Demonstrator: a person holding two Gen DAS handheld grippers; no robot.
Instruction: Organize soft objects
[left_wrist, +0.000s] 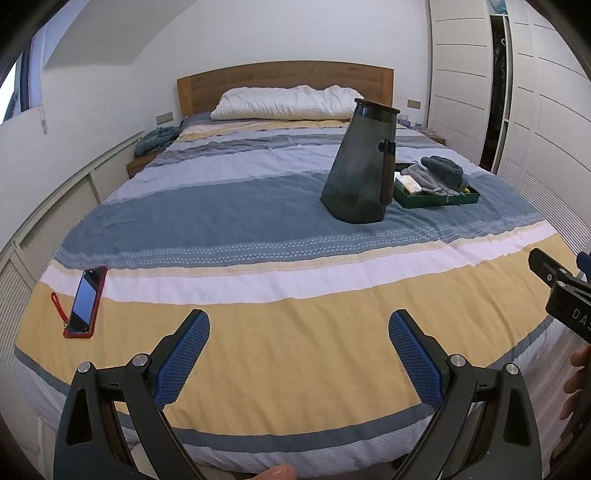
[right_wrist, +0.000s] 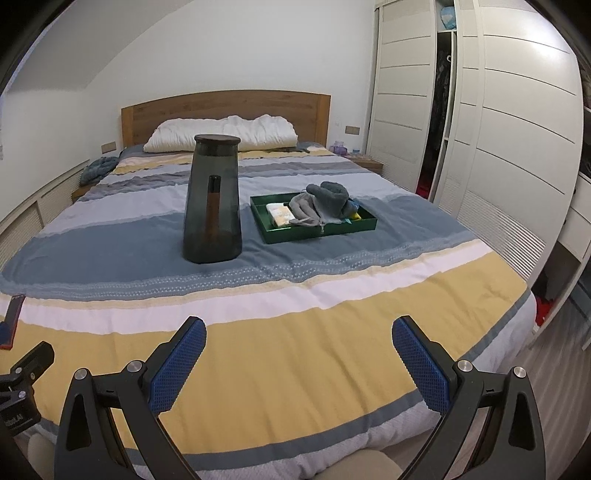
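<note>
A dark green tray (right_wrist: 280, 236) lies flat on the bed's blue stripe at about one o'clock, holding a heap of soft things: a crumpled light grey cloth (right_wrist: 306, 210), a rolled dark grey towel (right_wrist: 330, 192) and a pale packet (right_wrist: 280, 215).

On the bed (right_wrist: 295, 325), the tray (right_wrist: 280, 230) of soft items lies just right of the pitcher (right_wrist: 212, 206); the phone (left_wrist: 86, 302) lies far left, nearer the foot.

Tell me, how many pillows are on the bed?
1. The white pillow lies along the wooden headboard, at the far end of the bed. None other shows.
</note>
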